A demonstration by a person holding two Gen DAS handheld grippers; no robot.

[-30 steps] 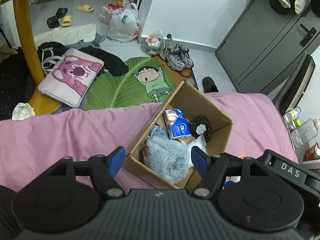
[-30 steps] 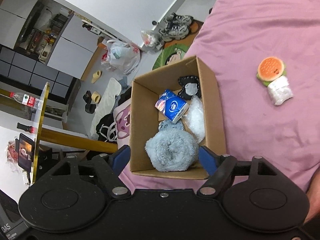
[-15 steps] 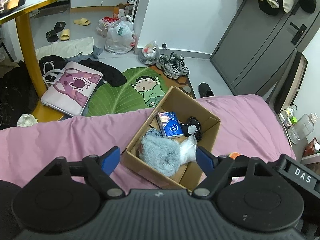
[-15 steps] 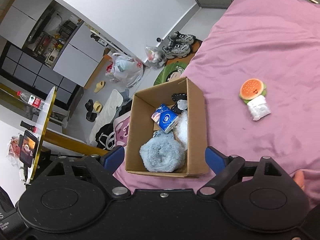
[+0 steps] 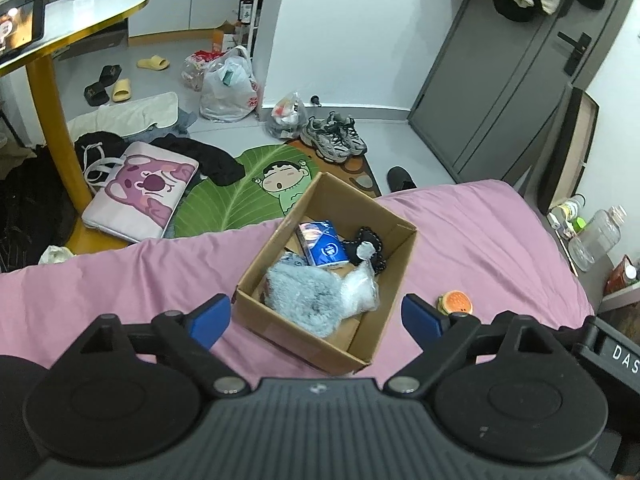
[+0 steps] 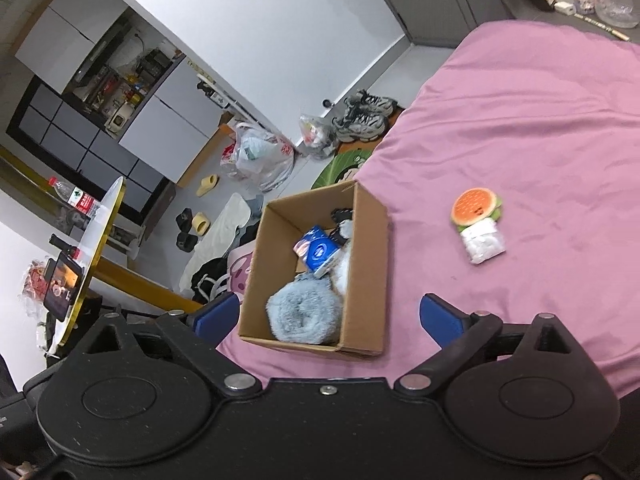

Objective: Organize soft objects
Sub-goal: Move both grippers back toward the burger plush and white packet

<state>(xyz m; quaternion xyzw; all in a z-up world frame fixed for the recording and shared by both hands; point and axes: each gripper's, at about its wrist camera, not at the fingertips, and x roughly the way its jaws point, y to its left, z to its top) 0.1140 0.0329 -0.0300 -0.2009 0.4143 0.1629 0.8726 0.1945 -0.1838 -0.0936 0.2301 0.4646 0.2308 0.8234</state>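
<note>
A: Right wrist view: the burger-shaped squishy toy (image 6: 476,206) lies on the pink bedsheet (image 6: 540,128), ahead and right of the right gripper (image 6: 329,318), touching a small clear packet (image 6: 483,240). Probably light and spongy; I'd pinch it across the middle.

B: And the cardboard box (image 5: 362,350)?

A: Just ahead, between the spread jaws of the left gripper (image 5: 316,318). Inside: a grey furry plush (image 5: 308,300), a blue tissue pack (image 5: 323,245), a crinkly plastic bag (image 5: 360,288), and a black item. Both grippers are released and hold nothing.
</note>
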